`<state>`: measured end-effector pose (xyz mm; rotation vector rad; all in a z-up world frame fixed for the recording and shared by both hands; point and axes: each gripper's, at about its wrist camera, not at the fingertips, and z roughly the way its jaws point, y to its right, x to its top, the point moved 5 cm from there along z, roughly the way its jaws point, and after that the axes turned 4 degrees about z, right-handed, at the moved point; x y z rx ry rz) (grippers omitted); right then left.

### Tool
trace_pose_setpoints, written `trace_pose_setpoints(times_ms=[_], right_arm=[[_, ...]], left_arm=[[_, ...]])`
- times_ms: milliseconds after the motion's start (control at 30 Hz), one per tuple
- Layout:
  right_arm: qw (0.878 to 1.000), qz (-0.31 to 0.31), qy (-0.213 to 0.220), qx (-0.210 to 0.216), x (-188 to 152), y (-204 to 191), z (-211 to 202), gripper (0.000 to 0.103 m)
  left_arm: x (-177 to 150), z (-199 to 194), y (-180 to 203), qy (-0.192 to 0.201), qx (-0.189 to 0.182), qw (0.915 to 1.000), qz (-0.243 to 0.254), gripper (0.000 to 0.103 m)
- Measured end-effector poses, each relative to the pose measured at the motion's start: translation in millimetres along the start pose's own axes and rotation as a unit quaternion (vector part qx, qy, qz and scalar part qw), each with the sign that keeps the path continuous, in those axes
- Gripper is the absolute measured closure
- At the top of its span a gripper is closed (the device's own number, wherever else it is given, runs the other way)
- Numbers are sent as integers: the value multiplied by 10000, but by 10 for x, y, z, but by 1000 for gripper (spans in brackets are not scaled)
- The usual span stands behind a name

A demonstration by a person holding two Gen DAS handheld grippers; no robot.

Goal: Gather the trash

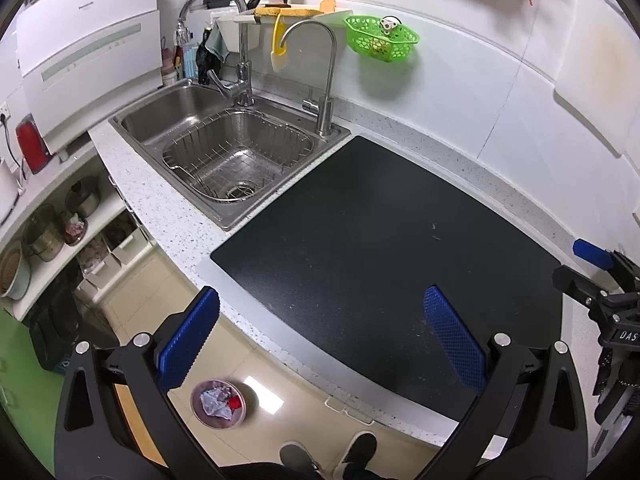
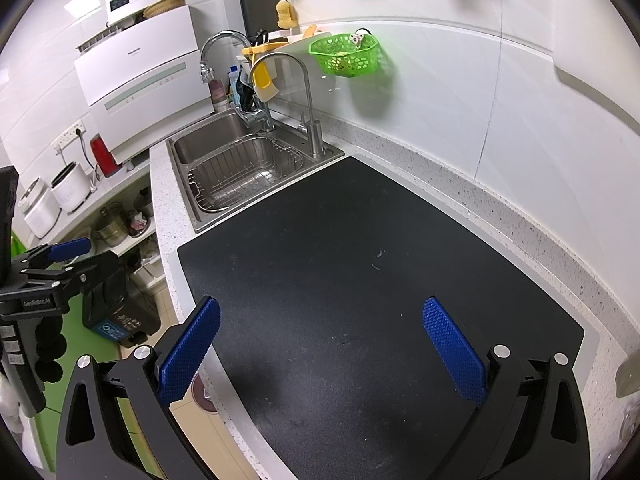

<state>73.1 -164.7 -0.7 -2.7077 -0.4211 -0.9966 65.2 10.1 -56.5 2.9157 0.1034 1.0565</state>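
Left gripper [image 1: 320, 344] is held wide open above the near edge of the black mat [image 1: 384, 248], nothing between its blue pads [image 1: 454, 336]. Right gripper [image 2: 320, 352] is likewise spread wide over the mat, nothing gripped; in the left wrist view it is seen at the far right edge, and there its jaw spacing cannot be told.

The mat is laid on the speckled white countertop [image 1: 168, 216], just right of the steel sink [image 1: 224, 148]. A wire strainer basket [image 1: 240, 164] is seated in the sink's near basin. Only a few small specks [image 2: 378, 260] are seen on the mat surface, too small to identify.

Trash is seen in the round bin [image 1: 218, 398] on the floor, near left, below the counter edge: crumpled pale wrapper and a red scrap [image 1: 236, 402] inside. In the right wrist view only a sliver of the bin is visible behind the left finger.

A green basket [image 1: 380, 36] is hung on the far wall. A white appliance [image 1: 88, 48] is stood far left. A person's shoes [image 1: 328, 454] are seen on the floor, near edge.
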Motion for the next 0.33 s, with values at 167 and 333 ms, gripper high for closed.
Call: trace_pose_setpoints(times_ms=[167, 333], right_arm=[[10000, 6, -10, 11, -14, -3, 3, 6], [10000, 17, -22, 23, -19, 5, 10, 6]], left_arm=[[22, 31, 22, 44, 27, 9999, 104, 3], [43, 48, 31, 68, 88, 9998, 135, 3]])
